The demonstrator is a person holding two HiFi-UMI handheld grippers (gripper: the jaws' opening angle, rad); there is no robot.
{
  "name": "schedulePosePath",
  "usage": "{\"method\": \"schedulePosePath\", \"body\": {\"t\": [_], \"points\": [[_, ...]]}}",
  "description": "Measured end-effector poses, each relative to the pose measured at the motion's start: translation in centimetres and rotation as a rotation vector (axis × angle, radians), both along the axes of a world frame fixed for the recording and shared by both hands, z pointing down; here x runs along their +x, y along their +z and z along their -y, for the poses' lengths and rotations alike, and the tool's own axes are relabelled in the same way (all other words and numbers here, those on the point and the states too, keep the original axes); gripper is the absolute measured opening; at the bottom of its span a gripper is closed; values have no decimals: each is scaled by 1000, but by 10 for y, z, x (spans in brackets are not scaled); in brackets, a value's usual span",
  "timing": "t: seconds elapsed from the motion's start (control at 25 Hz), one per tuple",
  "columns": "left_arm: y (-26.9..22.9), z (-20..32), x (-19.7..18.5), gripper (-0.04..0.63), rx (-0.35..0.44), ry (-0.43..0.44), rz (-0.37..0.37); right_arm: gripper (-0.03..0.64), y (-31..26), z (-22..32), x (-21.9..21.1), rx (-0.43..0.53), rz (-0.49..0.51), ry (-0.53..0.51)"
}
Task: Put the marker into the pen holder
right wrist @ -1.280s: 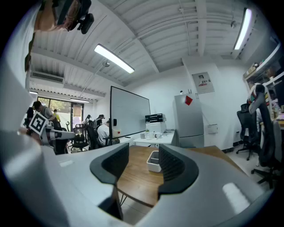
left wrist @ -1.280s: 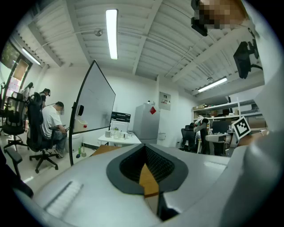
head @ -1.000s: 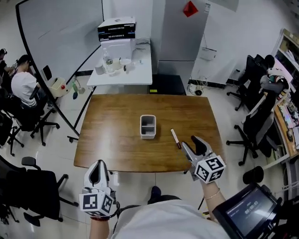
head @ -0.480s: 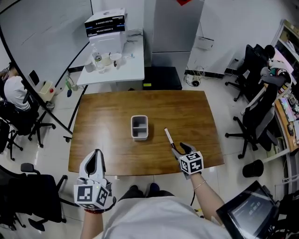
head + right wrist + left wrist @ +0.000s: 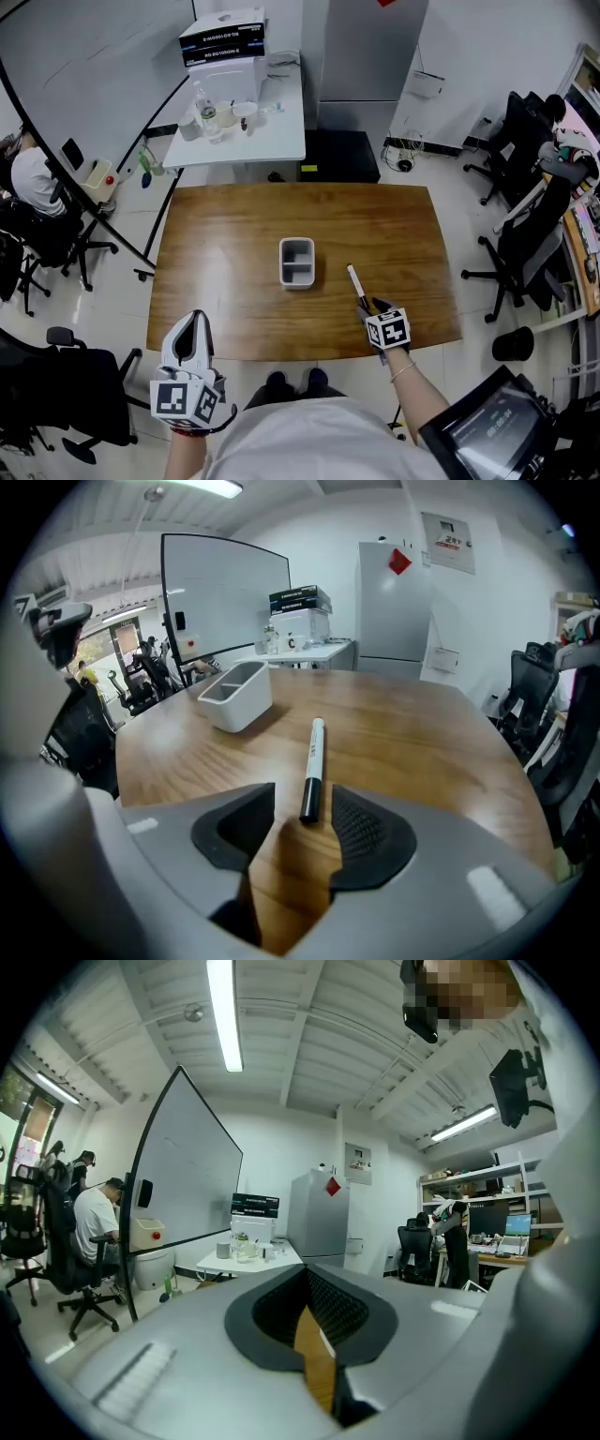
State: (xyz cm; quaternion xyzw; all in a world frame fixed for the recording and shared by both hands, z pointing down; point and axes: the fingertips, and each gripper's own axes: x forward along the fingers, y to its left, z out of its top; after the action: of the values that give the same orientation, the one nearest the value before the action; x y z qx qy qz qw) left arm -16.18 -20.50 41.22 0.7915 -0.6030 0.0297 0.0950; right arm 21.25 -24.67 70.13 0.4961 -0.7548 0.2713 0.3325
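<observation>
The right gripper (image 5: 368, 305) had advanced from the near right edge of the table (image 5: 225, 234) over the last second and now straddled the dark near end of the marker (image 5: 355, 282). Its jaws stood wide but were closing, and the pads had not yet touched the barrel. The marker lay flat on the wood, right of the table's middle, with its white end pointing toward the far edge. The pickup therefore looked about to begin, while the lift and the drop into the holder (image 5: 298, 282) remained to be done. The left gripper (image 5: 194, 321) had stayed off the near left edge, its jaws all but together with nothing between them. The white holder stood upright near the table's middle, just left of the marker and clear of it, and both of its compartments appeared empty.
</observation>
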Motion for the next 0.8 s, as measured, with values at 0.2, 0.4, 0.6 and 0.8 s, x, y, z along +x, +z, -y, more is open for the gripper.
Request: {"method": "schedulePosePath", "body": {"t": [0.2,0.4,0.6,0.8], "points": [[-1,7,5,3,1,8,-16,131,11,1,10,-38,-25,33],[1,13,7,3,1,24,-24,127,24,-2,8,-59,-19,28],[4,19,6,3,-11,30,-22,120,23,-1,10,-40,-19,30],[3,24,9,3,-13,35,-16,60,22,1,10,-21,-57,1]]}}
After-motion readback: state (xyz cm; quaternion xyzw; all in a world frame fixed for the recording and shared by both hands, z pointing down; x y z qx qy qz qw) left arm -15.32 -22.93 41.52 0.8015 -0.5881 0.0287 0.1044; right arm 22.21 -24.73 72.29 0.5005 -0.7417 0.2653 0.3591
